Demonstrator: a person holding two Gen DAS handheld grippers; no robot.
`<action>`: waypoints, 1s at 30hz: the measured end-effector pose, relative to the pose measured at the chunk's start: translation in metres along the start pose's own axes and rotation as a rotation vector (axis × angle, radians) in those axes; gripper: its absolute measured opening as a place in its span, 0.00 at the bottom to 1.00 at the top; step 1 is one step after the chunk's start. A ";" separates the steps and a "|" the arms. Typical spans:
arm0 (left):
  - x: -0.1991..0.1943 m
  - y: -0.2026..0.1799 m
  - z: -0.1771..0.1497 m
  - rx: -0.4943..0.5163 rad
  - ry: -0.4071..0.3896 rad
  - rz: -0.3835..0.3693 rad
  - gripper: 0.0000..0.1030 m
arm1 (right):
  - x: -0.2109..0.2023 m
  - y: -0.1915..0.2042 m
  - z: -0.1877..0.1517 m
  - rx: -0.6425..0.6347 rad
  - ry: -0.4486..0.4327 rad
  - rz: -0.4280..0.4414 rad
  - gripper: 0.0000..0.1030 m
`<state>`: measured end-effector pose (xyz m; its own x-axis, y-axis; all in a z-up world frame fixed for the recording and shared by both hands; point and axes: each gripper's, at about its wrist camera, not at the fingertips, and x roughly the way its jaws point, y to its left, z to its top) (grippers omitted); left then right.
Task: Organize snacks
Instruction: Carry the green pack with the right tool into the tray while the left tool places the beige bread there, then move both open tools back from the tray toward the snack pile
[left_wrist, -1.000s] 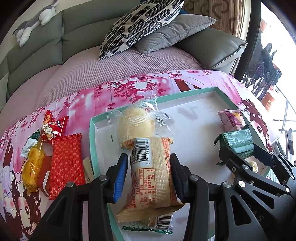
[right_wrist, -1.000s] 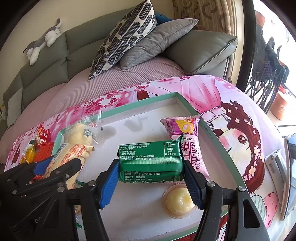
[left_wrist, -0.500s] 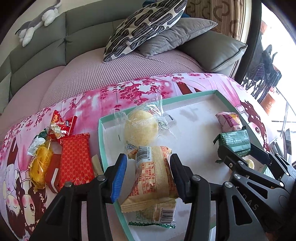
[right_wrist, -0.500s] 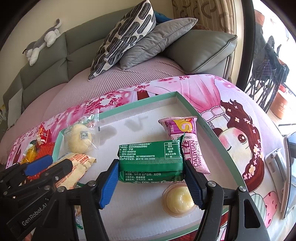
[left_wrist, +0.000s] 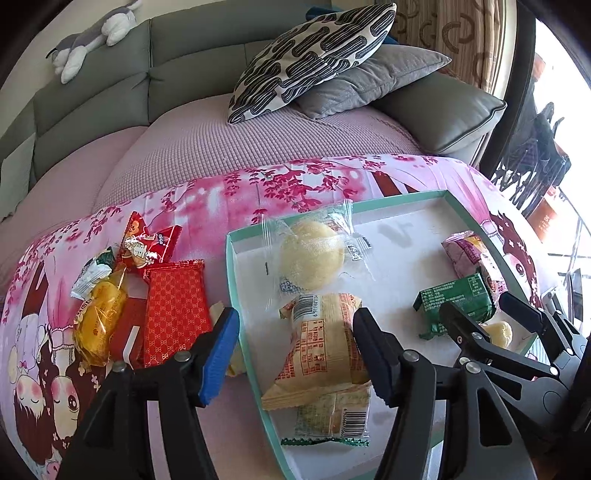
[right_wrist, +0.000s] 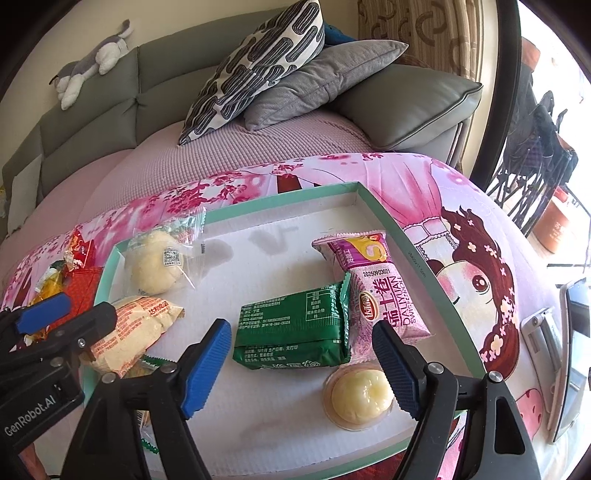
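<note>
Now both tongs stand open over the shallow mint-green cardboard tray (right_wrist: 391, 218) on the pink printed bedspread (left_wrist: 207, 199). Left tongs (left_wrist: 295, 350) straddle the orange-and-cream bread packet (left_wrist: 321, 347) at the tray's left edge without touching it, just below the clear-wrapped round yellow bun (left_wrist: 312, 258). Right tongs (right_wrist: 303, 363) flank the green foil snack packet (right_wrist: 295, 328) (also free), beside the purple Swiss-roll packet (right_wrist: 380, 291) and the small clear jelly cup (right_wrist: 358, 400). Outside the left edge lies a red patterned packet (left_wrist: 173, 310).

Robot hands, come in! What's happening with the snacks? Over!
Both grippers open: left, right. Orange pack and green pack lie loose in the tray. Red packet outside. Nothing blocking.
</note>
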<state>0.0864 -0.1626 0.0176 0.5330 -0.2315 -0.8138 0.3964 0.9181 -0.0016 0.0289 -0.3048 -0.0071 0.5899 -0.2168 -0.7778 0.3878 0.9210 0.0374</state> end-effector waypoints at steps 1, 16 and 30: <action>0.000 0.001 0.000 -0.003 0.000 0.005 0.65 | 0.000 0.000 0.000 -0.003 0.001 -0.004 0.79; 0.003 0.017 -0.001 -0.053 -0.007 0.084 0.88 | 0.002 -0.001 0.000 0.005 0.007 -0.008 1.00; 0.008 0.031 -0.004 -0.097 -0.016 0.122 0.96 | 0.003 -0.001 -0.001 0.003 0.011 -0.010 1.00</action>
<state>0.0999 -0.1349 0.0087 0.5853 -0.1211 -0.8018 0.2540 0.9664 0.0395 0.0296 -0.3058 -0.0095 0.5783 -0.2228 -0.7848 0.3962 0.9176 0.0315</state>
